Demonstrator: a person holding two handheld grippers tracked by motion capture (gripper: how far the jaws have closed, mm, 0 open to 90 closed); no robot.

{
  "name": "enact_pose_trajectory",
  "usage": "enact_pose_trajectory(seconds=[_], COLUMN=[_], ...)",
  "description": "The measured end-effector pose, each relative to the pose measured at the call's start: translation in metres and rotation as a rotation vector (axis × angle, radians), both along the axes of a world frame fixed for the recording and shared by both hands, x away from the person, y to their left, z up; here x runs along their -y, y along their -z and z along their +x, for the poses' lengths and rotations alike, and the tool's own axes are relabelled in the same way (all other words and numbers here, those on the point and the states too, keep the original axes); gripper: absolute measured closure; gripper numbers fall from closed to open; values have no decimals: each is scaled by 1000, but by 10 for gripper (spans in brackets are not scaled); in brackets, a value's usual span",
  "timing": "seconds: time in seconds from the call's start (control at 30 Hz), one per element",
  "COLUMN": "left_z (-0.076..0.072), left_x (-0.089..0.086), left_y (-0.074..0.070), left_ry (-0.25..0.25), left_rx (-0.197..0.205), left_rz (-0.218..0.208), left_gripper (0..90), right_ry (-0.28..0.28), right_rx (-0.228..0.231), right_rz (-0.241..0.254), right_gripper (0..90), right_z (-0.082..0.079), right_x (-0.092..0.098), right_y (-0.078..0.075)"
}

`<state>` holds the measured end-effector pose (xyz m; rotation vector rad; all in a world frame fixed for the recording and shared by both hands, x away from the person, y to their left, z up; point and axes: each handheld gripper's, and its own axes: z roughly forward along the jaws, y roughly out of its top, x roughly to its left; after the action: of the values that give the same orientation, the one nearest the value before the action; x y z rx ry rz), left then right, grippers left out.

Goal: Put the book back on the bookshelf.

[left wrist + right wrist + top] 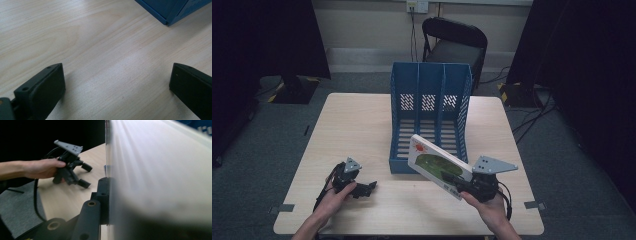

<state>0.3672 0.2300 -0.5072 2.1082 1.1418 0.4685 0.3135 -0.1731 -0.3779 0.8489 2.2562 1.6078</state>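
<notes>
Your right claw (458, 184) clamps a white book (439, 164), held tilted above the surface (362, 125) at about five o'clock from the blue file rack (430, 117). The rack's three slots hold nothing. Your left claw (371, 187), at seven o'clock, rests on the surface with jaws wide.

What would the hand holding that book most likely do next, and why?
Probably carry the book a little forward and stand it upright over one of the slots of the blue file rack. The right gripper is clamped on the book's near edge and holds it tilted just in front of the rack, whose slots look free. The left gripper rests open on the table, apart from it.
</notes>
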Motion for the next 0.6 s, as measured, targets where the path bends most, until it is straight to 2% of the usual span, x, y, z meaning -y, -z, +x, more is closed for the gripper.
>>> enact_pose_trajectory(seconds=[0.27, 0.6], left_z=[0, 0], left_x=[0, 0], left_y=[0, 0], left_ry=[1, 1], left_rx=[0, 0], left_rz=[0, 0], left_gripper=[0, 0], right_ry=[58, 135], right_rx=[26, 34], right_rz=[2, -14], right_gripper=[761, 761], right_z=[5, 10], right_x=[10, 24], right_y=[-9, -14])
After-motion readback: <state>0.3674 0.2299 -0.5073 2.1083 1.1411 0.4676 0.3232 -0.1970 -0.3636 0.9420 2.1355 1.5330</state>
